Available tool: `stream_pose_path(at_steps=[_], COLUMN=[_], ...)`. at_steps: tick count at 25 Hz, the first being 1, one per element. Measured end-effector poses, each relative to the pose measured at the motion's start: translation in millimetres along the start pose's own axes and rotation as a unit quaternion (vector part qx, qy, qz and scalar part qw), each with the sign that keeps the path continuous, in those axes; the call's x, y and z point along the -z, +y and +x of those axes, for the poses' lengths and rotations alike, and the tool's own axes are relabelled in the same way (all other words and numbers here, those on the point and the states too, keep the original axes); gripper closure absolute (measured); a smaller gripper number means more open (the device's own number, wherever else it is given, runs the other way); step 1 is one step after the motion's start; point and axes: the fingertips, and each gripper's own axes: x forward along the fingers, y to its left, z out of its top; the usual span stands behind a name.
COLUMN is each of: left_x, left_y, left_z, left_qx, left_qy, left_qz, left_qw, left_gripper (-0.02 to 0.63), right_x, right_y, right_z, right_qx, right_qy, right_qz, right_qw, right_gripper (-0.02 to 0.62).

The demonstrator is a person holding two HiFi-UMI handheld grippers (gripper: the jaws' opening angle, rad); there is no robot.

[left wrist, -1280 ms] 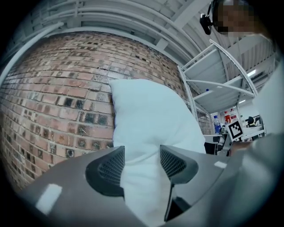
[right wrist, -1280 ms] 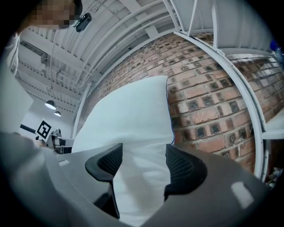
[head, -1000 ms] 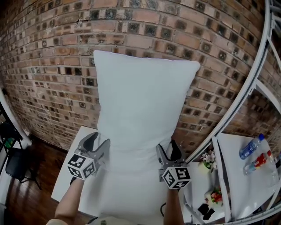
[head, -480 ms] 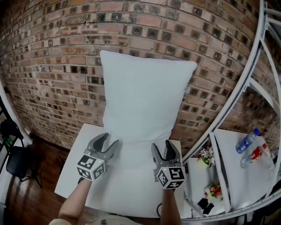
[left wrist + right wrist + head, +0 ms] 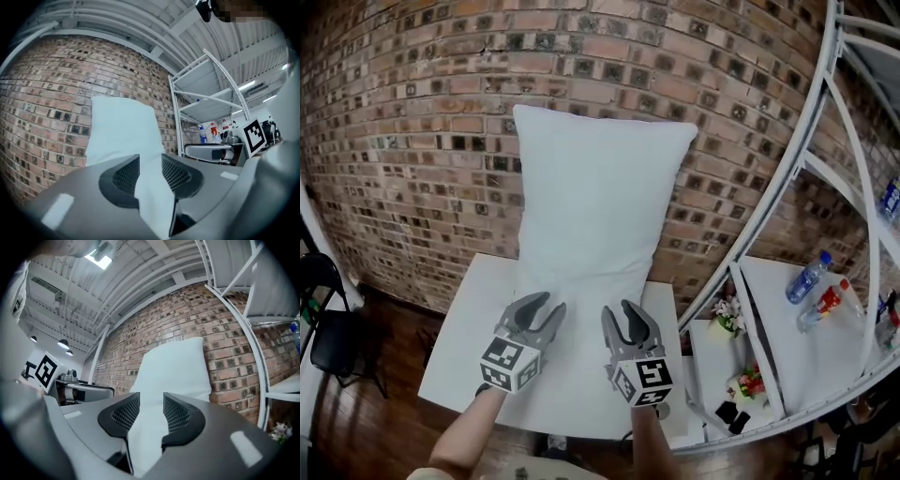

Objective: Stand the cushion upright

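The white cushion [image 5: 595, 197] stands upright on its short end at the back of a white table [image 5: 464, 323], leaning against the brick wall [image 5: 403, 141]. My left gripper [image 5: 542, 314] and right gripper [image 5: 628, 319] hover side by side over the table in front of the cushion's base, apart from it. Both point level at the cushion, and their jaws are closing with a gap still showing and nothing between them. The left gripper view shows the cushion [image 5: 121, 126] beyond the left gripper [image 5: 150, 164]. In the right gripper view the cushion [image 5: 176, 366] rises behind the right gripper [image 5: 151, 404].
A white metal rack [image 5: 802, 164] stands at the right, close to the table's right edge. On its shelves are a blue bottle [image 5: 806, 277], a red bottle [image 5: 827, 302] and small flowers [image 5: 727, 314]. A black chair [image 5: 328, 328] stands on the wooden floor at the left.
Both grippers have drawn back from the cushion's sides toward the table's front, and their jaws have narrowed. The cushion stays upright against the wall.
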Motion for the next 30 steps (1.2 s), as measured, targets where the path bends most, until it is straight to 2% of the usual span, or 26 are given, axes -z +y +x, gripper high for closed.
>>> stream_pose_path(at_steps=[9, 14, 18, 23, 30], left_x=[-5, -6, -8, -9, -1], left_y=[-57, -86, -104, -110, -118], left_z=[-46, -76, -95, -117, -144], left_qx=[0.022, 0.028, 0.035, 0.022, -0.006], left_qy=[-0.015, -0.025, -0.032, -0.036, -0.018], left_qz=[-0.010, -0.022, -0.014, -0.009, -0.015], left_qw=[0.9996, 0.9991, 0.9988, 0.9991, 0.9997], left_gripper=[0.557, 0.588, 0.601, 0.606, 0.606], right_x=[-11, -25, -29, -24, -8], right_y=[61, 99, 123, 137, 146], right_z=[-48, -76, -90, -109, -132], right_qx=[-0.013, -0.022, -0.019, -0.002, 0.012], right_qy=[-0.008, -0.016, -0.017, -0.012, 0.000], right_qz=[-0.001, -0.003, -0.025, -0.029, -0.012], right_qw=[1.000, 1.000, 0.999, 1.000, 1.000], right_gripper=[0.528, 0.566, 0.578, 0.595, 0.595])
